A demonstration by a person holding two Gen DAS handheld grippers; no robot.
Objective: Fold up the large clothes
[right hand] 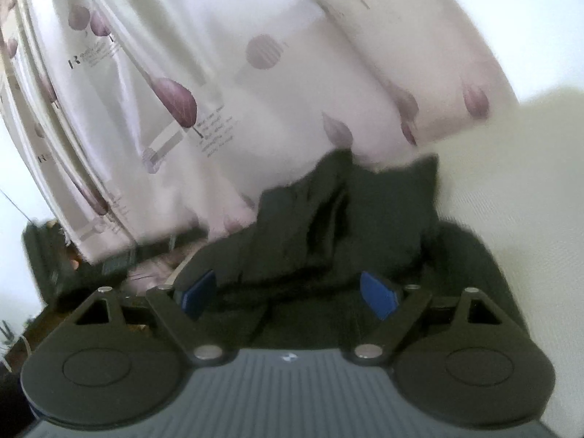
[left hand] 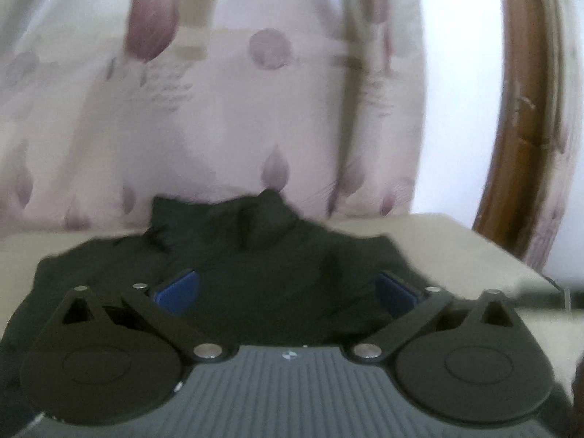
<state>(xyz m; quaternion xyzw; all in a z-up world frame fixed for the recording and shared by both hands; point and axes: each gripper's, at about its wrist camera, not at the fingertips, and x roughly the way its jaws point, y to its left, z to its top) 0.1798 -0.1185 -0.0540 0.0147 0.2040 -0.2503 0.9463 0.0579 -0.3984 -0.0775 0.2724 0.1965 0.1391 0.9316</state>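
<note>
A dark garment [left hand: 270, 255] lies bunched on a cream surface [left hand: 438, 241]. In the left wrist view my left gripper [left hand: 286, 288] is open just above it, blue pads [left hand: 179, 288] spread wide with cloth lying between them. In the right wrist view the same dark garment [right hand: 328, 226] is rumpled, with raised folds near the curtain. My right gripper [right hand: 292, 294] is open over it, blue pads [right hand: 377, 295] apart and nothing pinched. Both views are blurred.
A pale curtain with purple leaf prints [left hand: 219, 91] hangs right behind the garment and also shows in the right wrist view [right hand: 182, 102]. A brown curved wooden frame [left hand: 511, 127] stands at the right. Dark clutter [right hand: 54, 255] sits low at the left.
</note>
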